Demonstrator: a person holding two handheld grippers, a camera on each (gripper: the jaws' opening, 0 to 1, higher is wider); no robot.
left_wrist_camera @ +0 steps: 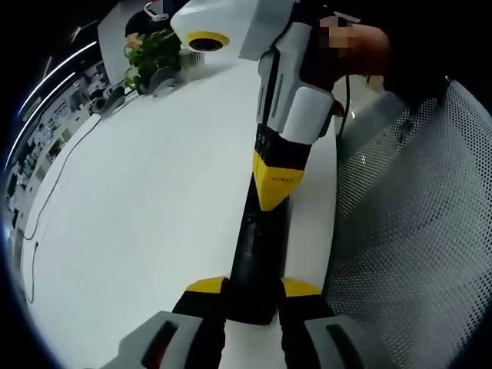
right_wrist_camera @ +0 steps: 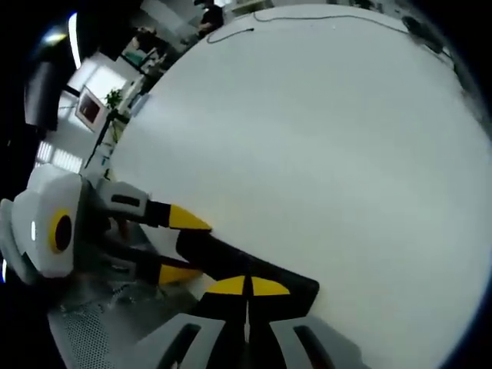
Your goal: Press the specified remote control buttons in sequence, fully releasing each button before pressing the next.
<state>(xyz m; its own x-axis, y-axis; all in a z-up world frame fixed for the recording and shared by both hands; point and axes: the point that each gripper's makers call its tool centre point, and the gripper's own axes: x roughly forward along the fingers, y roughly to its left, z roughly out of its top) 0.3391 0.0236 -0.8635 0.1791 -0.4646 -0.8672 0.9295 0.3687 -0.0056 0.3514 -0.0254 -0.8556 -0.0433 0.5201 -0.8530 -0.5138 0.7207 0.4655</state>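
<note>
Left gripper clamps one end of the black remote while the closed right gripper presses its face, so pressing appears underway.

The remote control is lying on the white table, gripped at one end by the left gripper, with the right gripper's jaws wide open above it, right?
Not quite: the right gripper is shut, yellow tips together on the remote control, as the right gripper view shows. The left gripper does grip its end on the white table.

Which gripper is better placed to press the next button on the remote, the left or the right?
The right, probably. The left gripper is shut on the near end of the remote, holding it steady. The right gripper, jaws together, has its tip at the remote's face, so it seems ready to press.
</note>
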